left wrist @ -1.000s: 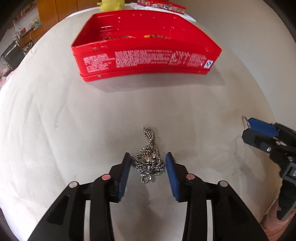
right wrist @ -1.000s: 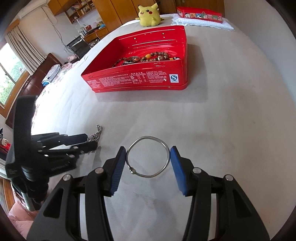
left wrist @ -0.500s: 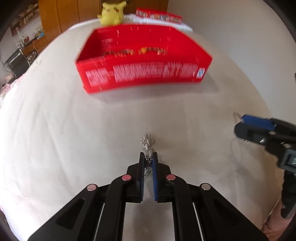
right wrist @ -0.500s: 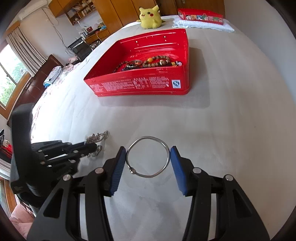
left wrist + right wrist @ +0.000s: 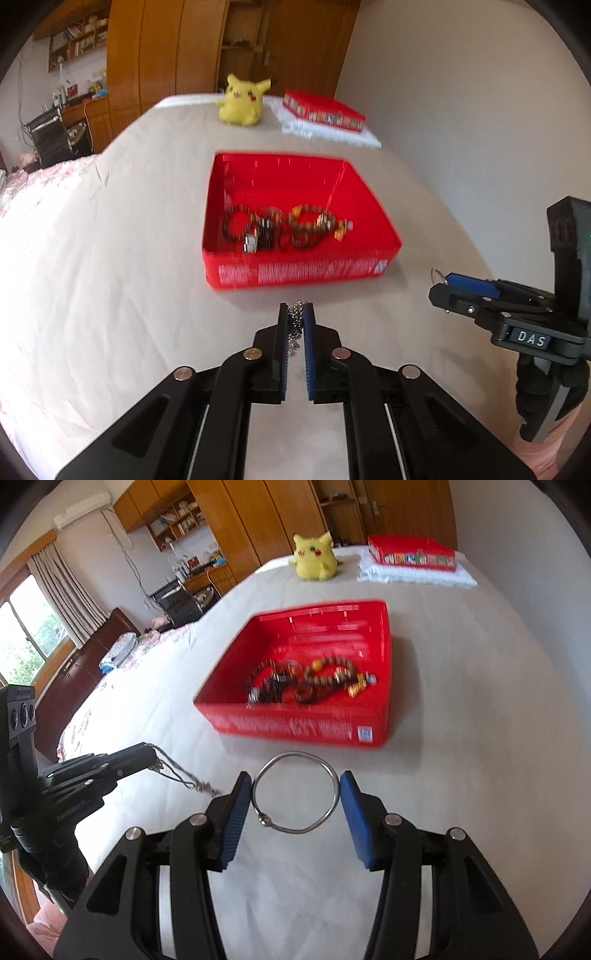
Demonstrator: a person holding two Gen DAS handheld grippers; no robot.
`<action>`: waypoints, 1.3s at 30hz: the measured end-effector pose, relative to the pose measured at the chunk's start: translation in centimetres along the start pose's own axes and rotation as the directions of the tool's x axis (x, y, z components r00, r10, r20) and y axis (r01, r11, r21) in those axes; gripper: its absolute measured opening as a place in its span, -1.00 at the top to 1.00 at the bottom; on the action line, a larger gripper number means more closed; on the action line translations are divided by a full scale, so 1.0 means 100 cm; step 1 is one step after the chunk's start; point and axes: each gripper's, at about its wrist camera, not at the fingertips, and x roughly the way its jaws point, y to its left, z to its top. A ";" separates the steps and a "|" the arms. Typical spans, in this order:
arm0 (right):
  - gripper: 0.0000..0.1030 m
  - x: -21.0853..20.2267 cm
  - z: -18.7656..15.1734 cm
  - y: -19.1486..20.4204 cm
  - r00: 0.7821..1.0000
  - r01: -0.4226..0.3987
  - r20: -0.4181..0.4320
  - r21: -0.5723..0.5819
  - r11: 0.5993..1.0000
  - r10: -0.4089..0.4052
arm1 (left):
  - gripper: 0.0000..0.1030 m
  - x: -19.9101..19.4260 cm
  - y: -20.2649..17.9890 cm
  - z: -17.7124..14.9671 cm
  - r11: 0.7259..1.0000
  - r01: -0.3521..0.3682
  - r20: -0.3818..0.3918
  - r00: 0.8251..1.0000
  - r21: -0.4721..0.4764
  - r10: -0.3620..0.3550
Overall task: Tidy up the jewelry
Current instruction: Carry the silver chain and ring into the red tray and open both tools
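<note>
Left gripper (image 5: 296, 317) is clamped on the chain (image 5: 295, 321), whose slack hangs below the pads clear of the bedcover (image 5: 110, 277); from the right wrist view the chain (image 5: 177, 771) trails down and toward the other tool. Right gripper (image 5: 295, 794) is clamped across the ring (image 5: 295, 792), pads touching its rim on both sides, the ring lying flat between them with its clasp bead toward the camera.

The tin (image 5: 295, 273) stands straight ahead of both grippers, open side up, long wall facing them. It lies almost dead ahead of the left gripper and slightly to the right of centre for the right one. Beaded bracelets (image 5: 284, 229) lie bunched against the near wall inside; the far half of the floor is bare.

Judgement: the near wall is the only obstruction, and both loads must pass over it. The dangling chain could snag the rim. The plush toy (image 5: 242, 99) and the far box (image 5: 321, 110) stand well apart, beyond the tin.
</note>
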 end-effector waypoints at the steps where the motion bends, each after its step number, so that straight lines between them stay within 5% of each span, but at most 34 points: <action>1: 0.06 -0.002 0.008 0.000 1.000 -0.002 0.009 0.001 1.000 0.002 | 0.87 -0.003 0.000 0.006 1.000 -0.001 0.011 1.000 -0.002 0.001; 12: 0.07 0.022 0.089 0.005 1.000 0.019 0.004 -0.013 1.000 -0.019 | 0.87 0.009 0.005 0.100 0.999 -0.023 0.114 0.993 -0.038 0.027; 28: 0.04 0.167 0.127 -0.024 0.982 0.126 -0.140 0.000 0.992 -0.125 | 0.85 0.153 0.045 0.124 0.993 -0.074 -0.061 0.996 -0.096 0.068; 30: -0.13 0.171 0.130 -0.029 0.984 0.116 -0.135 0.013 0.993 -0.113 | 0.70 0.159 0.047 0.124 0.992 -0.089 -0.081 0.993 -0.089 0.082; 32: -0.12 0.167 0.131 -0.031 0.988 0.109 -0.110 0.020 0.994 -0.107 | 0.19 0.159 0.050 0.124 0.992 -0.092 -0.079 0.993 -0.089 0.086; 36: -0.12 0.148 0.130 -0.036 0.996 0.070 -0.066 0.038 0.997 -0.067 | 0.06 0.140 0.049 0.119 0.992 -0.089 -0.049 0.995 -0.085 0.085; 39: -0.27 0.127 0.126 -0.041 0.998 0.059 -0.031 0.057 0.997 -0.057 | -0.28 0.120 0.047 0.108 0.991 -0.089 -0.030 0.996 -0.095 0.087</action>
